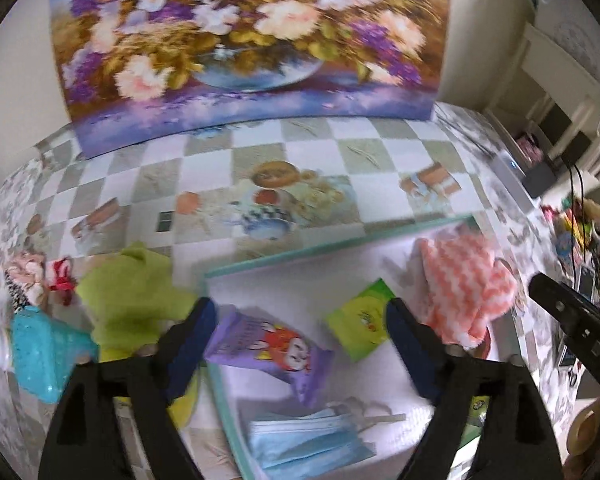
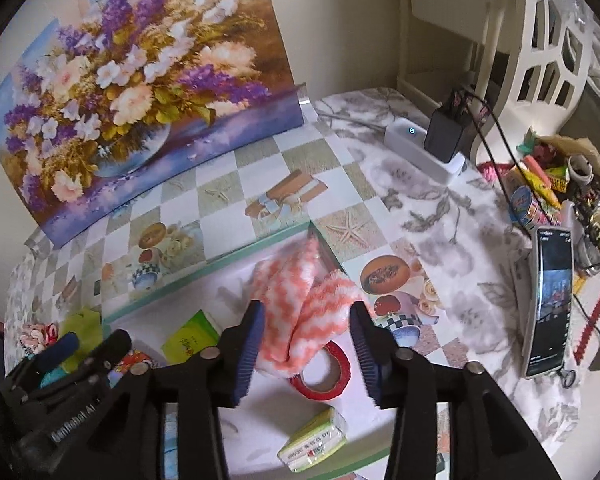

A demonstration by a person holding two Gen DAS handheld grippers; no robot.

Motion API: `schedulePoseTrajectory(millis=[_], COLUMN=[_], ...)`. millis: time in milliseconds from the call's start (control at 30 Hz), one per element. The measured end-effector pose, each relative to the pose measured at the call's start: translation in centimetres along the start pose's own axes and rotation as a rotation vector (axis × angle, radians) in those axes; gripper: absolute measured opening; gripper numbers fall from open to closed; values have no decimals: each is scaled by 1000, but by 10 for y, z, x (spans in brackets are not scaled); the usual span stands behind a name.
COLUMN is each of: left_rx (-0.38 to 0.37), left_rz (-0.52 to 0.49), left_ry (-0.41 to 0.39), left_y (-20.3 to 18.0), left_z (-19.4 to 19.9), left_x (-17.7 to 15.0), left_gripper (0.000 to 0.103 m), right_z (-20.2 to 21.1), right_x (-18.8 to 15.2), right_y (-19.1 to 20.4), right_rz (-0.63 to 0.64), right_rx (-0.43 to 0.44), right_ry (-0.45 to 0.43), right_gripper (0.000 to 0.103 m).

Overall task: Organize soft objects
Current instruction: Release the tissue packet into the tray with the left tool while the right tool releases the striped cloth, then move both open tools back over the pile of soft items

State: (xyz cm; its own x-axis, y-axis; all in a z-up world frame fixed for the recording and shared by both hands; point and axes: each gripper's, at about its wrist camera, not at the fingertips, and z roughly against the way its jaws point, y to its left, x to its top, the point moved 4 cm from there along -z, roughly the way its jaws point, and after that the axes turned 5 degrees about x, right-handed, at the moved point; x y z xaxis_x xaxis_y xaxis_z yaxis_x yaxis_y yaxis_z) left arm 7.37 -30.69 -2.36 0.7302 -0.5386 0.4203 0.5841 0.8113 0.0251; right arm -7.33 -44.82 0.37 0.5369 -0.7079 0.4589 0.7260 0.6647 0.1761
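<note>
Right tongs line up on the striped cloth, just ahead of their tips.

The right tongs (image 2: 306, 350) stand spread and pinch nothing; the orange-and-white cloth (image 2: 300, 300) lies directly in front of them, its near end reaching between the two fingers, so the right hand is clearly nearer than the left. The cloth is a rumpled bundle on the white tray (image 2: 240, 280), its long axis running from near to far, roughly along the tongs' own line, its near end draped over a red tape roll (image 2: 334, 376). The left tongs (image 1: 300, 344) are also spread and empty, hovering over a purple tissue pack (image 1: 268, 350) pointing slantwise across them; the cloth (image 1: 466, 280) lies off to their right.
</note>
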Motion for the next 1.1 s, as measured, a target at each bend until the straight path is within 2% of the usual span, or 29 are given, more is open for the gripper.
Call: schedulePoseTrajectory(millis=[67, 133, 200, 300, 500, 533, 600, 867, 1100], left_rx=[5, 16, 28, 43, 77, 80, 82, 82, 68], left_rz=[26, 56, 82, 112, 139, 141, 157, 187, 223], left_ry=[-4, -6, -8, -15, -18, -17, -13, -1, -7], left_y=[9, 21, 32, 47, 71, 74, 82, 108, 131], left_z=[2, 4, 6, 10, 13, 13, 13, 18, 27], left_x=[2, 3, 4, 6, 8, 8, 8, 6, 2], left_gripper=[91, 91, 93, 97, 98, 98, 98, 98, 98], right_z=[5, 10, 12, 11, 1, -1, -4, -4, 3], right_x=[1, 1, 0, -2, -8, -9, -12, -17, -18], right_y=[3, 7, 11, 15, 21, 22, 23, 37, 55], right_rz=[16, 33, 51, 69, 94, 95, 102, 121, 116], right_rx=[-5, -8, -10, -16, -35, -42, -56, -52, -40], right_ry=[-5, -8, -13, -7, 33, 41, 55, 51, 8], right_gripper=[55, 64, 67, 77, 80, 90, 103, 103, 103])
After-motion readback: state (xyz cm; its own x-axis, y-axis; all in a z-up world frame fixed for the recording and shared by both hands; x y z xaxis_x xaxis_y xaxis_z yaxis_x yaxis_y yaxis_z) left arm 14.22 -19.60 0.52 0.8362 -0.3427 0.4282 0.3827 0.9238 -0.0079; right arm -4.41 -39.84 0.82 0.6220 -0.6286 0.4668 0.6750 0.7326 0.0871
